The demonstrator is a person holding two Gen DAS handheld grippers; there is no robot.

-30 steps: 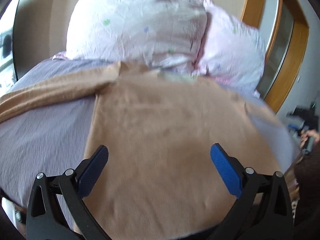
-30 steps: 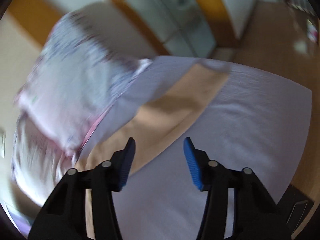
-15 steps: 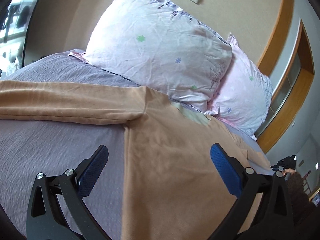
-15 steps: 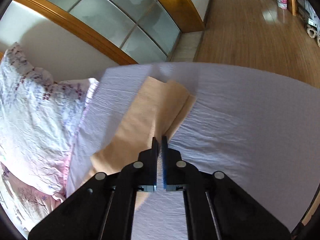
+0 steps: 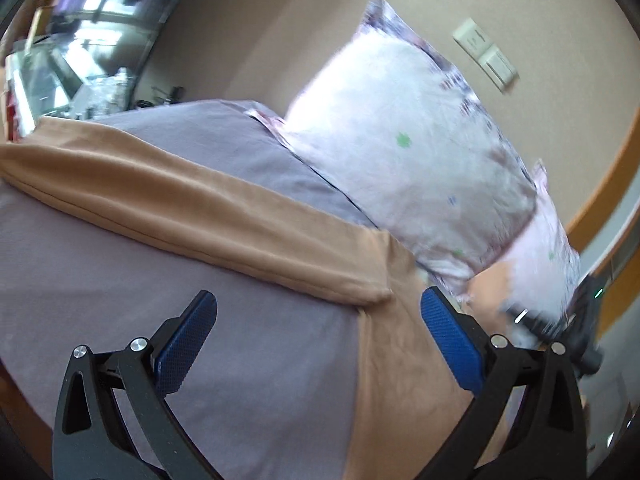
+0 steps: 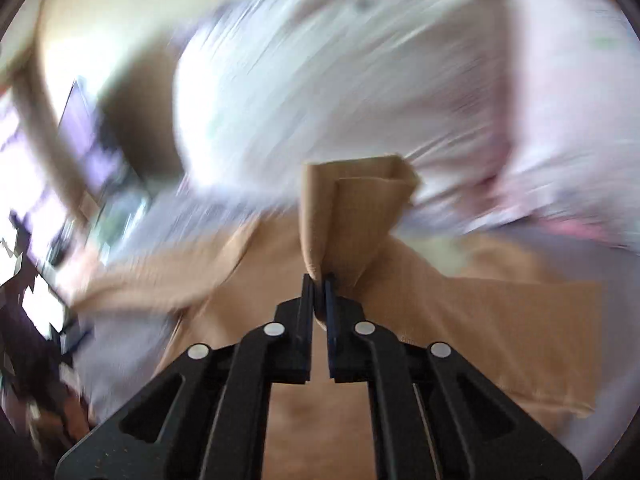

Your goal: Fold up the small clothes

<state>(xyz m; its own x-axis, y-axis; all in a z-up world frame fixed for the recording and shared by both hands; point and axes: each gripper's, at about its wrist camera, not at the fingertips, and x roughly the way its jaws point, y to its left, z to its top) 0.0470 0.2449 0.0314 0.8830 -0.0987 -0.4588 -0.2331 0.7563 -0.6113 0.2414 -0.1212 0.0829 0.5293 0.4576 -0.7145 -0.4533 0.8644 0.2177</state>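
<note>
A tan long-sleeved top (image 5: pixel 404 364) lies spread on a purple bed sheet (image 5: pixel 100 288). Its left sleeve (image 5: pixel 168 196) stretches out flat to the left. My left gripper (image 5: pixel 318 322) is open and empty, just above the sheet near the sleeve's armpit. My right gripper (image 6: pixel 319 280) is shut on the end of the other sleeve (image 6: pixel 352 208) and holds it lifted over the top's body (image 6: pixel 480 328). The right wrist view is blurred by motion.
Two pale floral pillows (image 5: pixel 408 160) lean against the beige wall at the head of the bed. A wall switch plate (image 5: pixel 486 56) sits above them. A wooden door frame (image 5: pixel 600 200) is at the right, cluttered furniture (image 5: pixel 72 72) at the far left.
My right gripper closed on the right sleeve's end, lifted it and swung it over the top toward the pillows. My left gripper, still open, shifted left toward the left sleeve.
</note>
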